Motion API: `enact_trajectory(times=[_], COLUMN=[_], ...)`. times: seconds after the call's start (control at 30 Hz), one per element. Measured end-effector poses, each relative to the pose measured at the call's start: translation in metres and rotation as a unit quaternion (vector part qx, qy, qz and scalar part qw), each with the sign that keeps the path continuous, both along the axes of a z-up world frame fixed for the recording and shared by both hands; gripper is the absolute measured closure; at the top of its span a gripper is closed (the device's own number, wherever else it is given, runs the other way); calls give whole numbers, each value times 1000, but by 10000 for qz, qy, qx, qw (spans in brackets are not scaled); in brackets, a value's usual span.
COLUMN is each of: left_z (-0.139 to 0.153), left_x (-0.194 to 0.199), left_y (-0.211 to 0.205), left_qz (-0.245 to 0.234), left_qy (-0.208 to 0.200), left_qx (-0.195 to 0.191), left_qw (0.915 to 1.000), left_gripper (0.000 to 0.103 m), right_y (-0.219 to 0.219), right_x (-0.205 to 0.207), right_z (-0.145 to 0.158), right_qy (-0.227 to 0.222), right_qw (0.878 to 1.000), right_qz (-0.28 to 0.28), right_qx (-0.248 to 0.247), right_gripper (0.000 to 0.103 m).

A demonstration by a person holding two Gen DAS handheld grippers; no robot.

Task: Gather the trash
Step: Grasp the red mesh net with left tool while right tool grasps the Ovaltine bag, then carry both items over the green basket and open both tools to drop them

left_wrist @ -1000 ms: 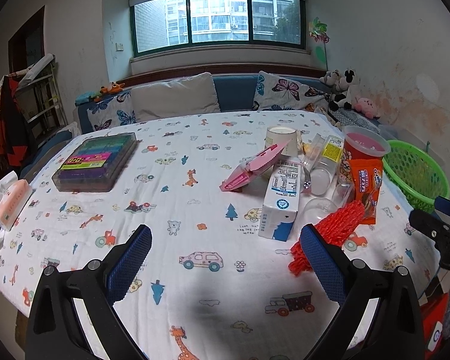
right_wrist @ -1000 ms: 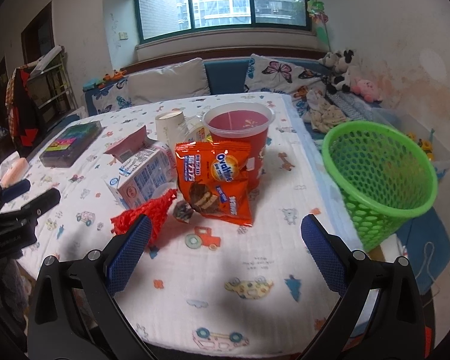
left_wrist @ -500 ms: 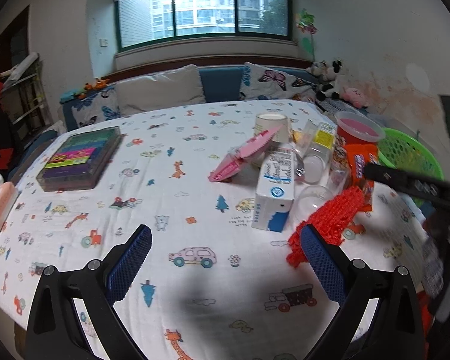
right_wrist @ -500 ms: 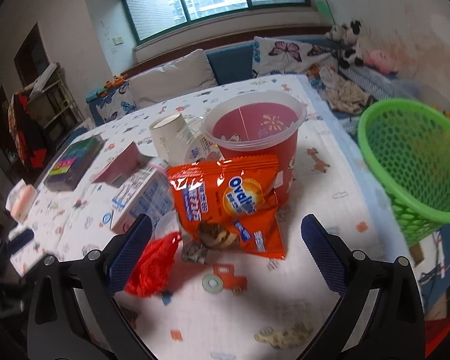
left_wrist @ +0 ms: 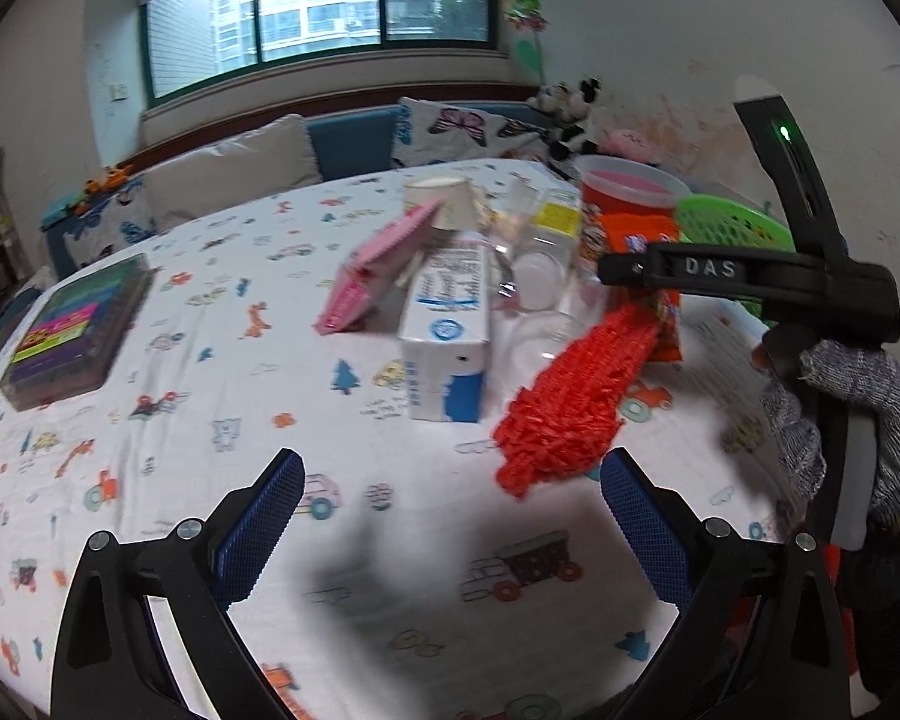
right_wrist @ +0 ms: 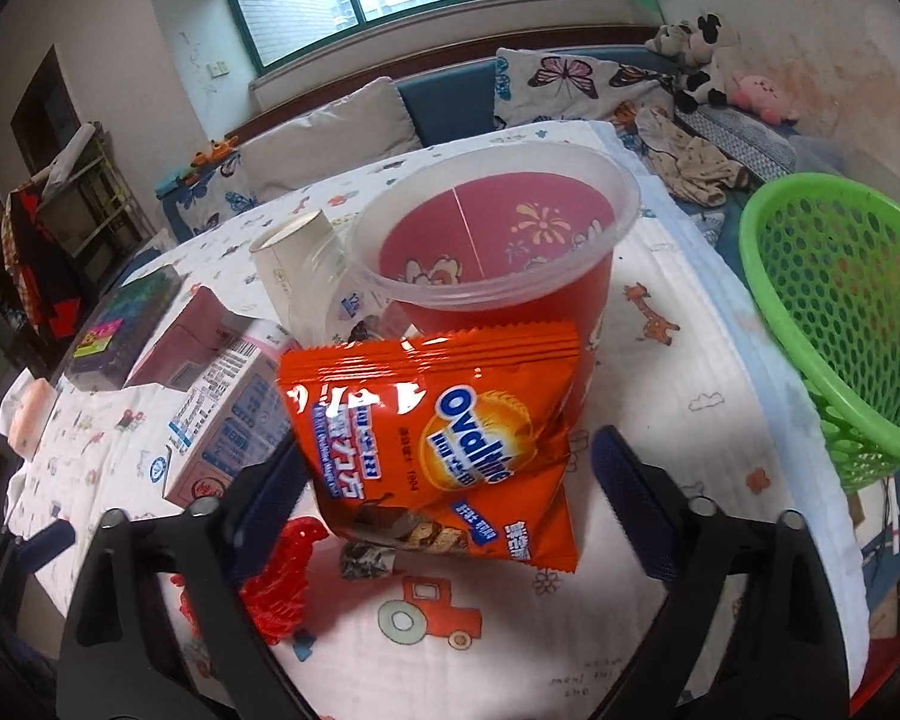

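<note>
An orange Ovaltine snack bag (right_wrist: 444, 438) leans on a red plastic cup (right_wrist: 498, 252). My right gripper (right_wrist: 444, 498) is open, its fingers on either side of the bag's lower part, not closed on it. A green mesh basket (right_wrist: 840, 324) stands at the table's right edge. A milk carton (left_wrist: 447, 330), red mesh netting (left_wrist: 576, 402), a pink carton (left_wrist: 378, 270), a paper cup (left_wrist: 444, 201) and clear plastic cups (left_wrist: 540, 276) lie in a cluster. My left gripper (left_wrist: 450, 534) is open and empty over the cloth, short of the carton.
A dark box of coloured items (left_wrist: 72, 324) lies at the table's left. The right gripper and gloved hand (left_wrist: 834, 360) show at the right of the left wrist view. A sofa with pillows (left_wrist: 234, 174) runs behind the table.
My right gripper has moved forward and down until its fingers flank the Ovaltine bag. My left gripper has moved a little closer to the carton and netting.
</note>
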State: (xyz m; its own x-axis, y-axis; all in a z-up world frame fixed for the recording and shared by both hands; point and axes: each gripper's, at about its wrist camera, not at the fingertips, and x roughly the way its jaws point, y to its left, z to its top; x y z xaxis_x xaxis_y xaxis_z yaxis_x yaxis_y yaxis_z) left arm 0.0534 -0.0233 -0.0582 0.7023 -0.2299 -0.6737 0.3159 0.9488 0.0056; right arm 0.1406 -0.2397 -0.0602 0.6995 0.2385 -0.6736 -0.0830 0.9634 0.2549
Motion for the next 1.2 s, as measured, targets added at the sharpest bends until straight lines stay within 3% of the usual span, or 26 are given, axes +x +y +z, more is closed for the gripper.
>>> enact_trajectory(times=[0.1, 0.27, 0.3, 0.7, 0.87, 0.97, 1.2], left_z=[-3, -7, -8, -26, -26, -23, -9], left_x=[3, 9, 12, 24, 23, 20, 1], left_y=[-7, -22, -25, -45, -44, -44, -40], left_qz=[-167, -394, -460, -666, -714, -743, -825], left_qy=[87, 89, 138, 413, 433, 379, 235], left_qx=[-96, -71, -94, -35, -125, -160, -248], left_qw=[9998, 9992, 9988, 9969, 9964, 9964, 9960], left_gripper=[8, 10, 16, 39, 61, 68, 76], right_y=[-3, -8, -10, -44, -55, -61, -72], right_x=[-7, -22, -23, -58, -67, -71, -81], right_z=[3, 9, 10, 30, 32, 34, 38], right_qy=[-60, -226, -234, -473, -513, -537, -603], right_qw=[10000, 9997, 9997, 9983, 9977, 9972, 9964], right_qz=[11, -57, -66, -331, -452, -516, -592], right_qx=[-9, -78, -59, -28, -2, 2, -36], right_gripper=[25, 27, 27, 27, 26, 26, 26])
